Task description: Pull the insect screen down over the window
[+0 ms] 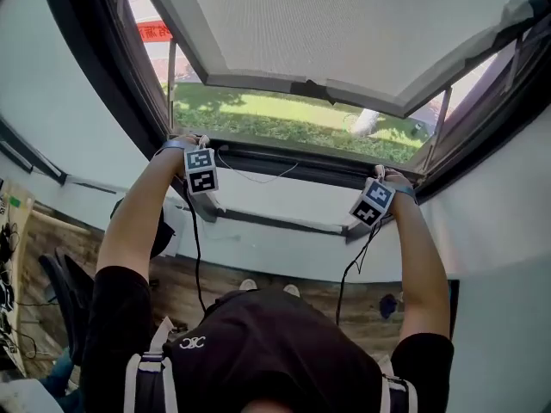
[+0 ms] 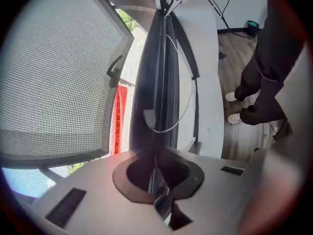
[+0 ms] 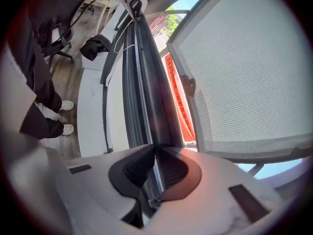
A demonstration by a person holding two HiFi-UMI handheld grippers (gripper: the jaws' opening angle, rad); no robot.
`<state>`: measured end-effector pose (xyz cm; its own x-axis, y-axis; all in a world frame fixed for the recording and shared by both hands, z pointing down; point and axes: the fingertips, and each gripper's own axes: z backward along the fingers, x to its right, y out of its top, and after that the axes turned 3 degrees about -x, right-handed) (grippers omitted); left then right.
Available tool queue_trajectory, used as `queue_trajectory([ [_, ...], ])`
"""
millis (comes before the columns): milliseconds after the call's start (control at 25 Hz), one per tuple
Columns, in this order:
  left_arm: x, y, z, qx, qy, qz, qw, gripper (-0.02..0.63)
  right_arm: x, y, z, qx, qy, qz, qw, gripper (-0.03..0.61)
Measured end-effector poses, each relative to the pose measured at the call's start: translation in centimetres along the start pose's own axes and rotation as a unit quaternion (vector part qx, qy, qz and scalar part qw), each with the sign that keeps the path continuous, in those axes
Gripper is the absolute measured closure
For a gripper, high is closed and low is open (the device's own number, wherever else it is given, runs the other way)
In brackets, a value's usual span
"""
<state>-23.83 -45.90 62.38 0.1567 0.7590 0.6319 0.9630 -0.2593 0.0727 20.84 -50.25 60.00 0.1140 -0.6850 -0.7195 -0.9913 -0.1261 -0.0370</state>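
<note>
Slippage is the chief risk. The left gripper and the right gripper are each clenched on a thin lip of the dark pull bar, one at either end. So narrow a pinch could let go if the screen is sprung (the bar would then likely snap back up). Uneven pulling is the other hazard: if one gripper leads, the bar may tilt and bind in the side frames. A thin white cord loops off the bar ahead of the left gripper and could snag.

The insect screen spreads beyond the bar on the far side of both tools. It seems drawn most of the way down, though the head view is too coarse to fix its edge. The white sill lies just below the grippers, so little travel looks left. The window frame stands close outside each gripper. Open room lies only behind the tools, toward the person.
</note>
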Motion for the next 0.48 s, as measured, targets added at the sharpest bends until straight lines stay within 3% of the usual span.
queue_trajectory([
  [400, 3.8, 0.7, -4.9, -0.012, 0.001, -0.003, 0.9999, 0.584, -4.4, -0.4, -4.4, -0.002, -0.015, 0.001, 1.000, 0.536],
  [480, 4.0, 0.7, -5.3, -0.008, 0.012, 0.008, 0.9999, 0.584, -4.9, -0.5, -4.8, 0.004, -0.014, -0.008, 1.000, 0.561],
])
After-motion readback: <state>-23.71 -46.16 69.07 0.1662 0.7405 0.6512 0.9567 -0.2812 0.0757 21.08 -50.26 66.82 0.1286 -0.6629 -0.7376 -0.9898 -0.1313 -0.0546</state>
